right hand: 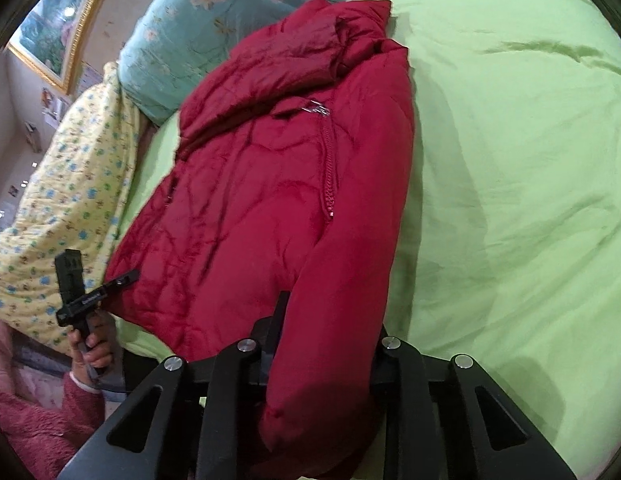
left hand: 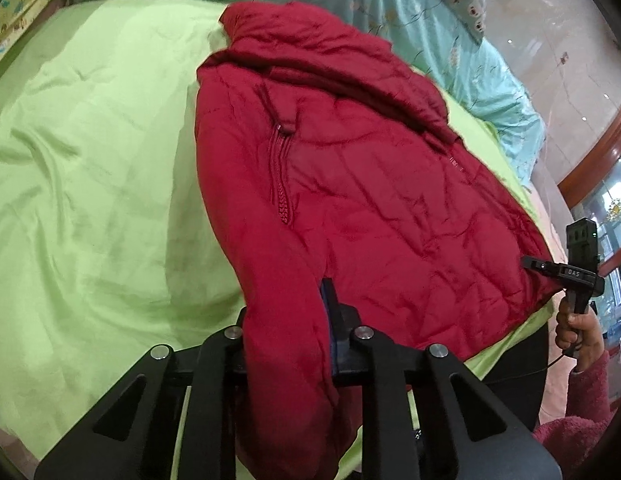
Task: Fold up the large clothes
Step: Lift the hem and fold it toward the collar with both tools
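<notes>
A red quilted jacket (left hand: 350,184) lies on a lime green bed sheet (left hand: 90,168), collar toward the far side, zipper showing. My left gripper (left hand: 288,320) is shut on a fold of the jacket's near edge, red fabric bunched between its fingers. In the right wrist view the same jacket (right hand: 262,192) lies on the green sheet (right hand: 510,160), and my right gripper (right hand: 330,328) is shut on the jacket's near edge. The left view shows the right gripper's body (left hand: 566,272) at the jacket's corner; the right view shows the left gripper's body (right hand: 94,296) at the other corner.
A teal floral quilt (left hand: 430,20) lies along the far side of the bed, also in the right wrist view (right hand: 198,12). A yellow floral quilt (right hand: 62,208) sits at the left. Shiny floor (left hand: 550,60) lies beyond the bed. A framed picture (right hand: 58,28) hangs on the wall.
</notes>
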{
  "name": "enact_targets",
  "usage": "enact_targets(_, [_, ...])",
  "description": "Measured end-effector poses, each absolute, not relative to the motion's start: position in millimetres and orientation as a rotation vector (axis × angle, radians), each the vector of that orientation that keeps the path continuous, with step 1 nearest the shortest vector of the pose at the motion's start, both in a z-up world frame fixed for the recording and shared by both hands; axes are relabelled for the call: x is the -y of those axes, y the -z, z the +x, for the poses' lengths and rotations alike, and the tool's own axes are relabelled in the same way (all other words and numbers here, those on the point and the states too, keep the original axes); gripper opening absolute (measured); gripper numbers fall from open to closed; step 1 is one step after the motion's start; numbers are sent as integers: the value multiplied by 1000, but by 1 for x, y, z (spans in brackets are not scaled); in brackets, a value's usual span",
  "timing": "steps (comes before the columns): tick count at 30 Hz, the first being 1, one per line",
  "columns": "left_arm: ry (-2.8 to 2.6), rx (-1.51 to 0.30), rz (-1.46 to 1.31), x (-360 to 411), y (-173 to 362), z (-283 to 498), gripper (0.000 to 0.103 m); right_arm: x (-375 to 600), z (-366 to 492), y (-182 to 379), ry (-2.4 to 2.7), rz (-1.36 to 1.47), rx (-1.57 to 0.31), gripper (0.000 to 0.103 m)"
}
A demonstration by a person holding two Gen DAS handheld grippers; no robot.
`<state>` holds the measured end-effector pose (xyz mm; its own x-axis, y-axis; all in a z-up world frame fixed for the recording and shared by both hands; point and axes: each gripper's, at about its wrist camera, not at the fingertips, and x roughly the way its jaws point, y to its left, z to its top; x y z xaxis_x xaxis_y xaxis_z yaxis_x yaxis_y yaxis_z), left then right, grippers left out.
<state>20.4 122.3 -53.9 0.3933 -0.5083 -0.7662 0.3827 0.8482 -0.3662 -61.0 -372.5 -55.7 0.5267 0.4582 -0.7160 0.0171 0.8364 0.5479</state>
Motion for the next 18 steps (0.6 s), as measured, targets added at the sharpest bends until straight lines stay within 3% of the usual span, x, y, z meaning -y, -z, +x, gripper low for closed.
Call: enact_targets(18, [636,-712,-305,-136,-43,59,15,403,-22,-18,-486,744,-598,21])
